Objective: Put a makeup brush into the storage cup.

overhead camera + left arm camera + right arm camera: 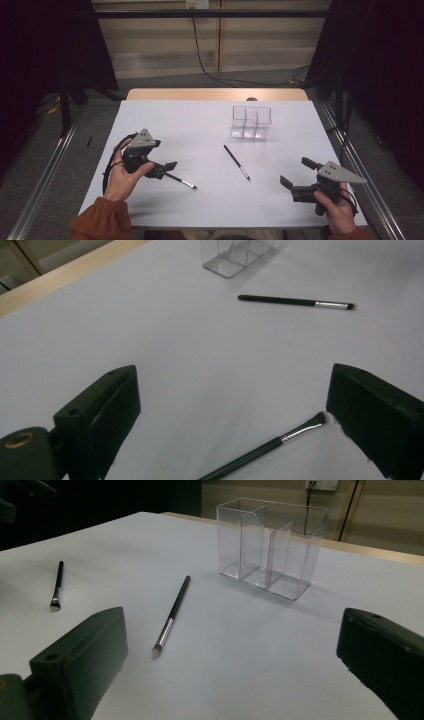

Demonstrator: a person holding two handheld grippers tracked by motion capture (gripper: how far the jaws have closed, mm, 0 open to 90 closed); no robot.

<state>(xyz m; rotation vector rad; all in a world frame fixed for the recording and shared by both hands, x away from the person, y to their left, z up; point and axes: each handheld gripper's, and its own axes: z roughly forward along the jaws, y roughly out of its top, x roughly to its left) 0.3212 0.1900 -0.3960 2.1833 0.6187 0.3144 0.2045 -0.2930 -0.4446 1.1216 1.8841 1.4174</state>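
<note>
While both tongs gape wide and empty, nothing is stowed yet: the left gripper [167, 167] straddles the small brush [270, 446], the long brush [236, 162] lies between it and the right gripper [295, 172], the clear organizer [251, 121] beyond.

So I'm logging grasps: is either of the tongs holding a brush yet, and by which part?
Nothing is held. Left tongs stand open around the near brush; right tongs open.
</note>
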